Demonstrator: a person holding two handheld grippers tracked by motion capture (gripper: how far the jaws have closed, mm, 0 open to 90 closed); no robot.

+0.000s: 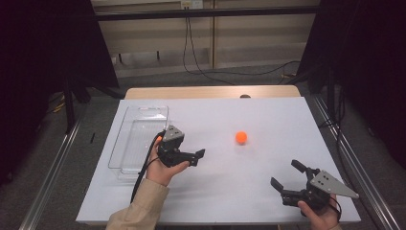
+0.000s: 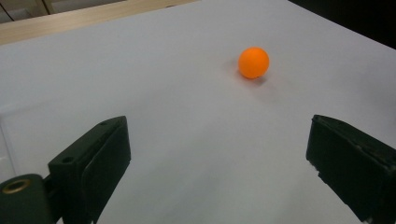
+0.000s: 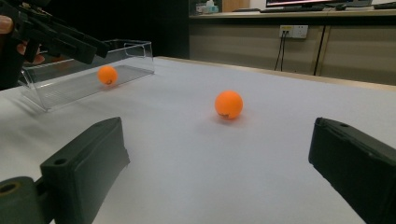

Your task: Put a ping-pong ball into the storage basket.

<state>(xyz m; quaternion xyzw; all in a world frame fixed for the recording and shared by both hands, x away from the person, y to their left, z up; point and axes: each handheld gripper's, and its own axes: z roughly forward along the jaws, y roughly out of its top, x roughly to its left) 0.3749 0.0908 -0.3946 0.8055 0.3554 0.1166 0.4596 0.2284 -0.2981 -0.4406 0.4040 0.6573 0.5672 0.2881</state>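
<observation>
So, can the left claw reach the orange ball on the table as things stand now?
Probably yes. The left claw is open and points toward the orange ball, and in the left gripper view only bare white table lies between its jaws and the ball.

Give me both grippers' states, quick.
Left gripper: open, holding nothing, beside the clear tray.
Right gripper: open, holding nothing; the orange ball lies loose on the table ahead.

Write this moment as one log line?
left gripper: open, empty | right gripper: open, empty | orange ball: loose on white table | second ball: in clear tray
</observation>
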